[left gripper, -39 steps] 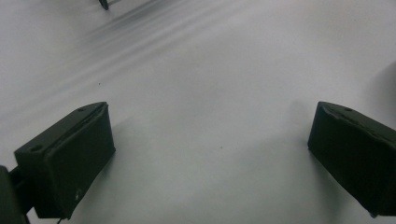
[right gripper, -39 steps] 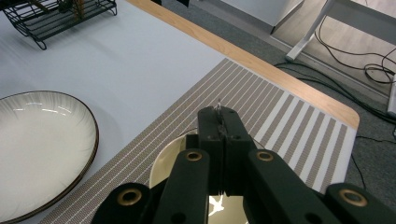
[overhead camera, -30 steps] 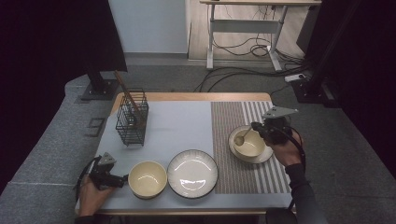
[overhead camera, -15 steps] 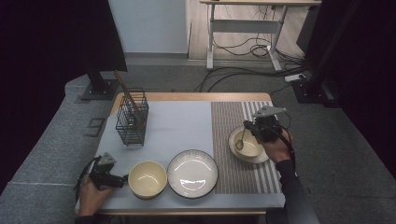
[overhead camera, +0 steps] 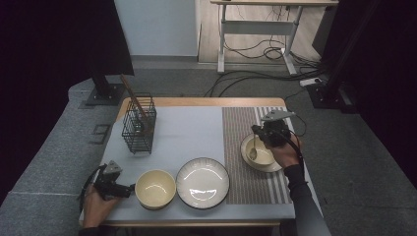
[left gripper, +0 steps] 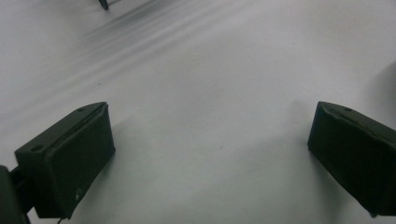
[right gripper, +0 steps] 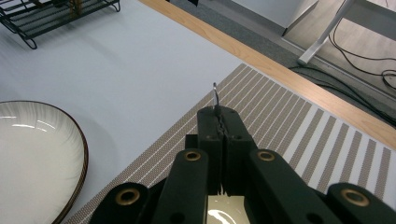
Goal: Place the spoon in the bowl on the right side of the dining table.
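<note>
A small cream bowl (overhead camera: 268, 166) sits on the striped mat (overhead camera: 241, 128) at the right. My right gripper (overhead camera: 264, 133) hangs over the bowl's far rim, shut on the handle of a spoon (overhead camera: 253, 151) whose scoop reaches down into the bowl. In the right gripper view the jaws (right gripper: 219, 114) are pressed together and the thin metal handle tip (right gripper: 215, 93) pokes out above them. My left gripper (overhead camera: 127, 191) rests on the table at the front left, beside a larger cream bowl (overhead camera: 155, 188). Its jaws (left gripper: 210, 154) stand wide apart with bare tabletop between them.
A white plate with a dark rim (overhead camera: 202, 183) lies between the two bowls, also at the left of the right gripper view (right gripper: 37, 154). A black wire basket (overhead camera: 139, 129) holding wooden utensils stands at the back left. A desk frame and cables lie on the floor beyond the table.
My right gripper has shifted left and slightly down over the small bowl, carrying the spoon with it. The left gripper has stayed where it was.
</note>
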